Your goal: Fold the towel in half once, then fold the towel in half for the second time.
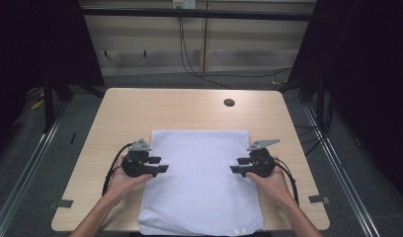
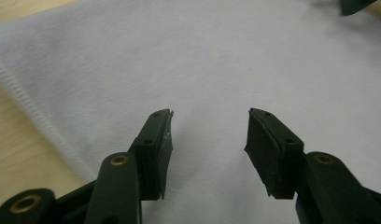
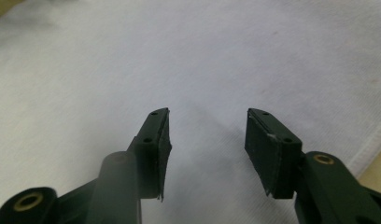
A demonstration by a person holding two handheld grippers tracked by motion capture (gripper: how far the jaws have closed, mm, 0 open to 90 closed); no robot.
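A white folded cloth (image 1: 202, 180) lies flat on the wooden table (image 1: 189, 108), reaching its near edge. My left gripper (image 1: 160, 164) hovers over the cloth's left edge, pointing right, jaws open with nothing between them. My right gripper (image 1: 237, 165) hovers over the right edge, pointing left, also open and empty. In the left gripper view the cloth (image 2: 216, 70) spreads under the open gripper (image 2: 209, 140), its hemmed edge at the left. In the right gripper view the cloth (image 3: 179, 60) lies under the open gripper (image 3: 208, 140), hem at the lower right.
A round cable hole (image 1: 229, 102) sits near the table's far edge. Bare wood shows beyond the cloth and at both sides. Cables (image 1: 199, 69) run on the floor behind the table, and dark curtains stand at both sides.
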